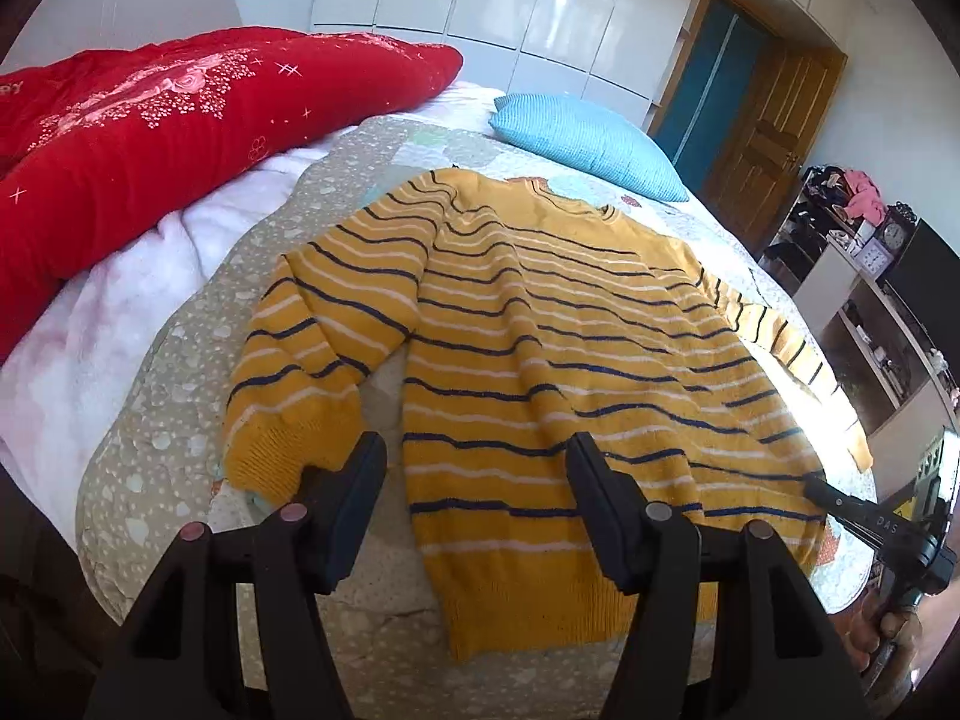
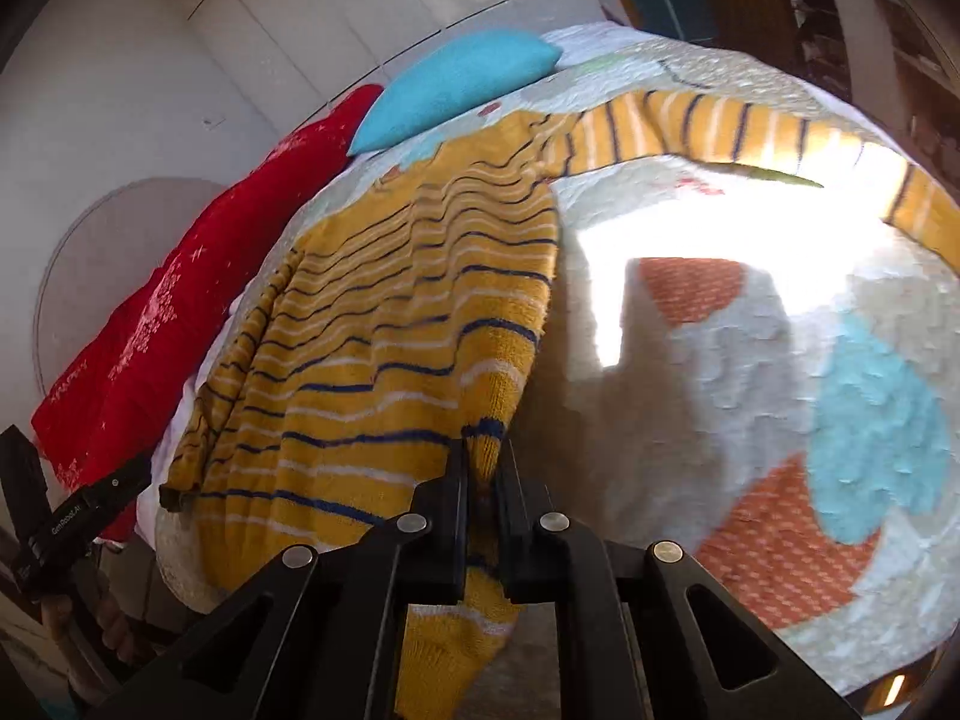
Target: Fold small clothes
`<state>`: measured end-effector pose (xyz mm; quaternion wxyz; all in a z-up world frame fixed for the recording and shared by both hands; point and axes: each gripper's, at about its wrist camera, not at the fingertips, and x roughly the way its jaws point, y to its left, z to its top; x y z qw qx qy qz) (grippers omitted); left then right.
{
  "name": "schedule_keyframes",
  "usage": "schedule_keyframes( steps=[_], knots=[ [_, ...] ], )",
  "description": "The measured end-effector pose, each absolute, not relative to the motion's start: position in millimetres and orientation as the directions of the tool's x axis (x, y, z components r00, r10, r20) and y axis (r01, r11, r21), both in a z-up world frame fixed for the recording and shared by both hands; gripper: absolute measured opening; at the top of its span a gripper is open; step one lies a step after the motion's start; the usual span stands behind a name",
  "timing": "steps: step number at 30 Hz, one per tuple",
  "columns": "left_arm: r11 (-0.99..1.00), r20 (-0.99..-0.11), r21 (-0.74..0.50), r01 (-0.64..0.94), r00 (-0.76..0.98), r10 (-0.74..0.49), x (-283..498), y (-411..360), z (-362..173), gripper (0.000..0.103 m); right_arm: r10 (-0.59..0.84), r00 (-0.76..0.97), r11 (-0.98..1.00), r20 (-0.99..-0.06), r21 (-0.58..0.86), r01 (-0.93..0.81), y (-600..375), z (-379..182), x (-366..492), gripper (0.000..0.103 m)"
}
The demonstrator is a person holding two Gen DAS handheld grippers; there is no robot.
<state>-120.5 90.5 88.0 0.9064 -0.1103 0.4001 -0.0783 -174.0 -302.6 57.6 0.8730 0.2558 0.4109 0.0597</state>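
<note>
A yellow sweater with navy and white stripes lies flat on the bed, neck at the far side, hem near me. Its left sleeve is bent down beside the body; its right sleeve stretches out sideways. My left gripper is open, hovering over the hem's left part, touching nothing. My right gripper is shut on the sweater's lower right edge near the hem and lifts it a little. The right gripper also shows in the left wrist view at the sweater's right edge.
A red quilt lies along the bed's left side on a white blanket. A blue pillow sits at the head. The patterned bedspread runs to the bed's right edge. Shelves and a wooden door stand at the right.
</note>
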Motion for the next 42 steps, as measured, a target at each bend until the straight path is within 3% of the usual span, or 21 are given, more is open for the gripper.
schedule_keyframes(
  steps=[2, 5, 7, 8, 9, 10, 12, 15, 19, 20, 21, 22, 23, 28, 33, 37, 42],
  knots=[
    [0.963, -0.709, -0.265, 0.042, 0.669, -0.224, -123, 93, 89, 0.064, 0.278, 0.658, 0.861, -0.7, 0.485, 0.152, -326, 57, -189, 0.002],
    [0.964, -0.717, -0.266, 0.027, 0.663, -0.216, -122, 97, 88, 0.069, 0.186, 0.694, 0.859, -0.695, 0.458, 0.227, -369, 60, -206, 0.002],
    [0.962, -0.723, -0.271, 0.022, 0.656, -0.219, -119, 96, 84, 0.069, 0.171, 0.715, 0.803, -0.678, 0.516, 0.297, -411, 55, -200, 0.009],
    [0.962, -0.727, -0.272, 0.022, 0.651, -0.22, -116, 94, 82, 0.069, 0.174, 0.736, 0.762, -0.654, 0.563, 0.32, -433, 53, -197, 0.029],
    [0.963, -0.733, -0.268, 0.023, 0.644, -0.219, -114, 92, 80, 0.069, 0.173, 0.759, 0.719, -0.628, 0.606, 0.339, -452, 49, -194, 0.061],
    [0.964, -0.74, -0.264, 0.025, 0.636, -0.219, -112, 89, 77, 0.069, 0.165, 0.776, 0.678, -0.608, 0.642, 0.359, -468, 45, -186, 0.072],
    [0.966, -0.752, -0.258, 0.032, 0.621, -0.221, -108, 81, 73, 0.069, 0.157, 0.797, 0.594, -0.583, 0.701, 0.395, -496, 34, -171, 0.075],
    [0.968, -0.761, -0.244, 0.054, 0.608, -0.226, -106, 68, 72, 0.069, 0.22, 0.83, 0.454, -0.512, 0.807, 0.378, -523, 17, -140, 0.075],
    [0.974, -0.759, -0.215, 0.072, 0.615, -0.213, -105, 54, 78, 0.069, 0.129, 0.844, 0.405, -0.521, 0.805, 0.434, -537, 17, -107, 0.075],
    [0.975, -0.758, -0.211, 0.073, 0.617, -0.21, -104, 51, 79, 0.069, 0.112, 0.845, 0.405, -0.523, 0.801, 0.441, -539, 19, -101, 0.065],
    [0.976, -0.757, -0.206, 0.075, 0.62, -0.208, -104, 49, 81, 0.069, 0.105, 0.846, 0.402, -0.523, 0.8, 0.445, -546, 23, -96, 0.029],
    [0.976, -0.756, -0.203, 0.076, 0.622, -0.206, -103, 47, 83, 0.069, 0.104, 0.846, 0.395, -0.523, 0.802, 0.448, -551, 25, -92, 0.013],
    [0.977, -0.755, -0.201, 0.078, 0.623, -0.205, -102, 47, 84, 0.069, 0.098, 0.852, 0.382, -0.515, 0.809, 0.446, -559, 29, -91, 0.009],
    [0.976, -0.746, -0.205, 0.072, 0.634, -0.204, -96, 50, 88, 0.069, -0.042, 0.88, 0.401, -0.473, 0.799, 0.449, -593, 78, -112, 0.008],
    [0.964, -0.727, -0.262, 0.056, 0.645, -0.235, -92, 61, 89, 0.069, -0.085, 0.814, 0.571, -0.575, 0.641, 0.512, -571, 114, -78, 0.008],
    [0.955, -0.705, -0.295, 0.034, 0.667, -0.242, -99, 82, 90, 0.069, -0.023, 0.805, 0.742, -0.592, 0.53, 0.411, -490, 146, -7, 0.008],
    [0.95, -0.692, -0.309, -0.037, 0.695, -0.197, -112, 123, 84, 0.069, 0.156, 0.77, 0.903, -0.619, 0.405, 0.142, -329, 156, 102, 0.008]
  ],
)
